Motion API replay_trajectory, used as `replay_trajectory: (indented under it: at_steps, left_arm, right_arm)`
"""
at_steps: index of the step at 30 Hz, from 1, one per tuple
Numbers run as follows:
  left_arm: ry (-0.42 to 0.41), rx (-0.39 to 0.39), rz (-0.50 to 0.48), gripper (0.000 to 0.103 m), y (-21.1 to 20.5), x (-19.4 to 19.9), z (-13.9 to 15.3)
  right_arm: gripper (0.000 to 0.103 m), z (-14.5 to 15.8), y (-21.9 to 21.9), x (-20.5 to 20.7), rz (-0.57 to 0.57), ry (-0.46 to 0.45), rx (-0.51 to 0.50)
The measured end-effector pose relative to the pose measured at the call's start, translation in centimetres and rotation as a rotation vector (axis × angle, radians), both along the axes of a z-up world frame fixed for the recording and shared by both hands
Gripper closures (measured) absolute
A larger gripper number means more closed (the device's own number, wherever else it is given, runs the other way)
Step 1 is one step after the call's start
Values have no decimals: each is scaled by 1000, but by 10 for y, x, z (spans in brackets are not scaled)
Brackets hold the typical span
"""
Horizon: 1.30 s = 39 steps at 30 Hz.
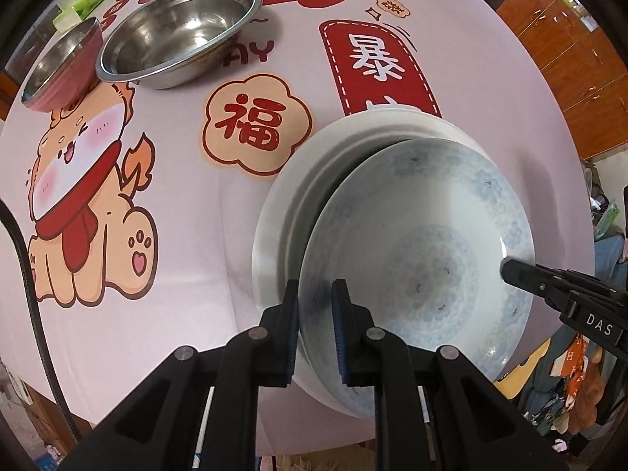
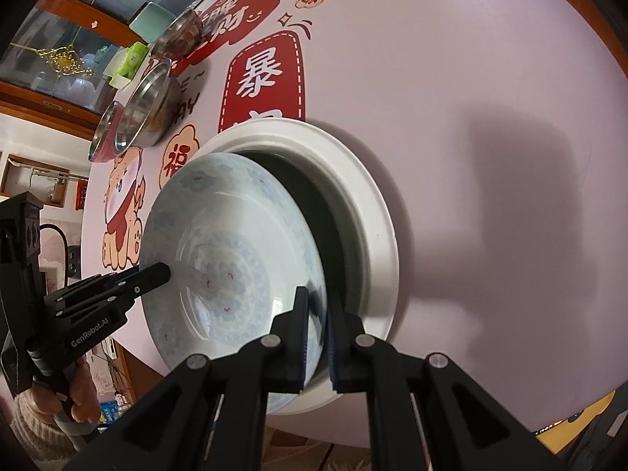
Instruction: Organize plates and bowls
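**Ann:** Left wrist view had the left claw (image 1: 316, 329) clamped on the patterned plate's (image 1: 424, 243) near rim, and the right claw (image 2: 316, 337) pinched the opposite rim.

**Bo:** Plate hung tilted over the white plate (image 2: 369, 212) on the bench (image 2: 490, 78) (stacking step, I'd judge). Next called for levelling, lowering, then releasing both together.
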<state>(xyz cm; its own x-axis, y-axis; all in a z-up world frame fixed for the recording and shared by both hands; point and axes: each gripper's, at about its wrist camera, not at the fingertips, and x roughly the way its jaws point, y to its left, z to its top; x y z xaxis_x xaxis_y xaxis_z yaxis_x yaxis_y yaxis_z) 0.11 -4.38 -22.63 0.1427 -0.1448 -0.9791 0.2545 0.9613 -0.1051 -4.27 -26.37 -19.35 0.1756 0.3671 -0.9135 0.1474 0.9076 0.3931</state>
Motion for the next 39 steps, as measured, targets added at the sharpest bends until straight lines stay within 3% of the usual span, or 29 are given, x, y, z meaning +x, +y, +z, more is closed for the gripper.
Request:
replay_trajectory:
  at_steps: [16,29,35,39]
  left_arm:
    - [-7,23,-2,87,-7,7,-3]
    - [-11,48,-22,79,-18,14,-7]
    - [-57,76,-52,68,-29,8,0]
    - [-64,81,-57,64,-35,7,1]
  right_arm:
    - [95,0,-1,7,-1,-12,-20]
    - [91,13,16,14,90,-14,-174]
    - [89,29,25,14,147,-69,-312]
    - [87,33,24,16,151,-73,-299]
